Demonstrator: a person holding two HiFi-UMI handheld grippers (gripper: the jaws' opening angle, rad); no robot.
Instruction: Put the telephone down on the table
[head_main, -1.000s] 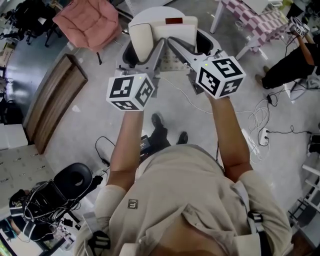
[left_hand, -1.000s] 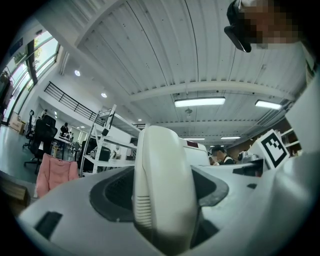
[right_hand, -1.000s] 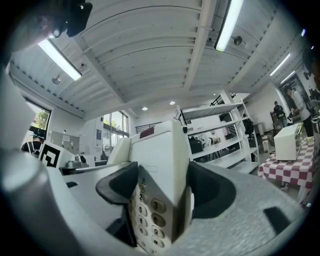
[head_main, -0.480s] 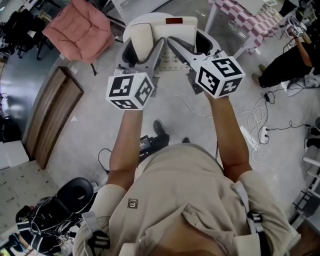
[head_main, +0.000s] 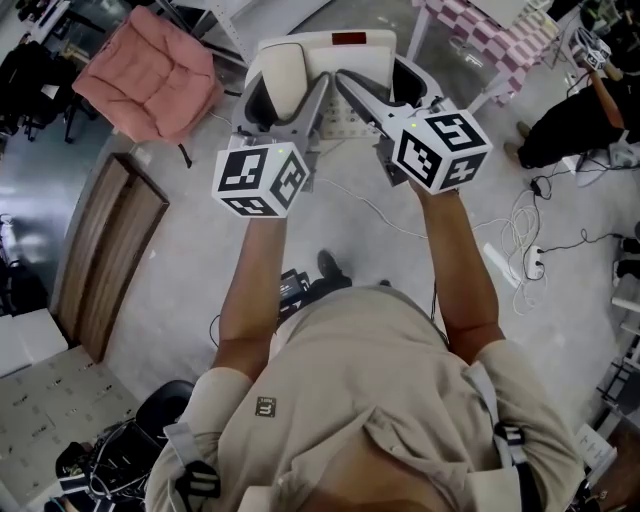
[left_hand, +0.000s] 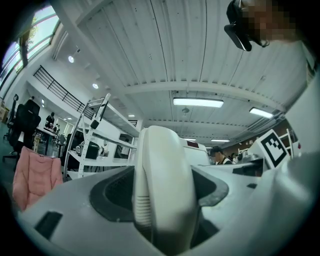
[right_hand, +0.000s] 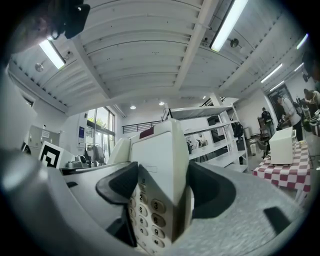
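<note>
Stuff lies on the floor far below: one pink chair (head_main: 150, 72), one long wooden board (head_main: 108, 255), loose white cables (head_main: 518, 232) and one table with a checked cloth (head_main: 505, 38). One other person (head_main: 575, 122) is off to the right. The one white telephone (head_main: 350, 55) is up in the air in front of the holder, between the two grippers. The left gripper (left_hand: 162, 192) is squeezed onto its handset (left_hand: 165, 160). The right gripper (right_hand: 162, 191) is squeezed onto the edge by the keys (right_hand: 147, 210). The handset's long side points away from the holder, maybe tipped up a bit.
</note>
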